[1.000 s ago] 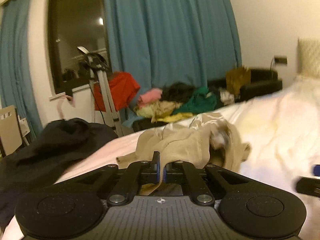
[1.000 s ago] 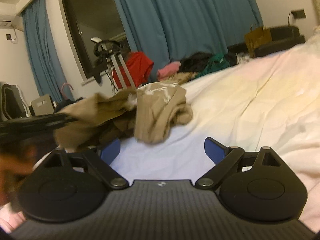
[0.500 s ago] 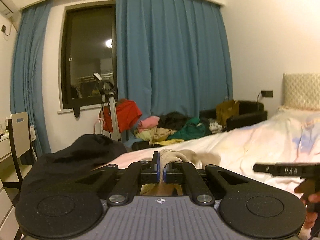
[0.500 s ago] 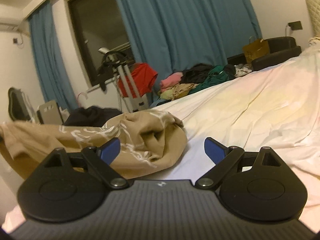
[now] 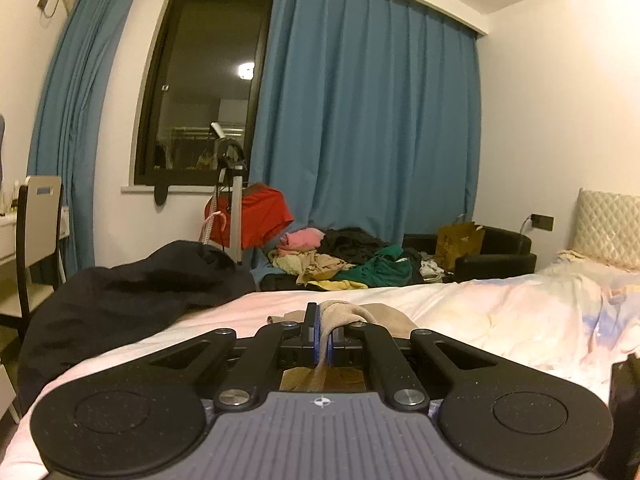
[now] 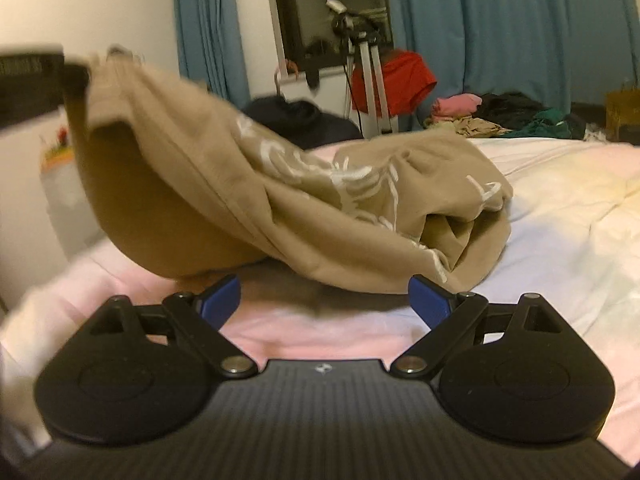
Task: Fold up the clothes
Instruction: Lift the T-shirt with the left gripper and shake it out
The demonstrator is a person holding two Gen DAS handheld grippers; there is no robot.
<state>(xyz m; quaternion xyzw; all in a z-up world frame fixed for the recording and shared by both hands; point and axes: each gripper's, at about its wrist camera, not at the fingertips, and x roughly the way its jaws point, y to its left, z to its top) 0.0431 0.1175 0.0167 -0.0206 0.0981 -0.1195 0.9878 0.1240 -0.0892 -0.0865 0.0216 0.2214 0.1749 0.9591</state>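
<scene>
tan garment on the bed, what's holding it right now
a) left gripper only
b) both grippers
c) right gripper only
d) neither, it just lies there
a: the left gripper has its fingers pinched shut on a fold of the tan garment, lifting one end off the bed, while the right gripper stands wide open just short of the cloth.

Left claw clamped on a fold of tan garment, low over the pale bed. Black clothing heaped at left; blue curtains and dark window behind.
</scene>
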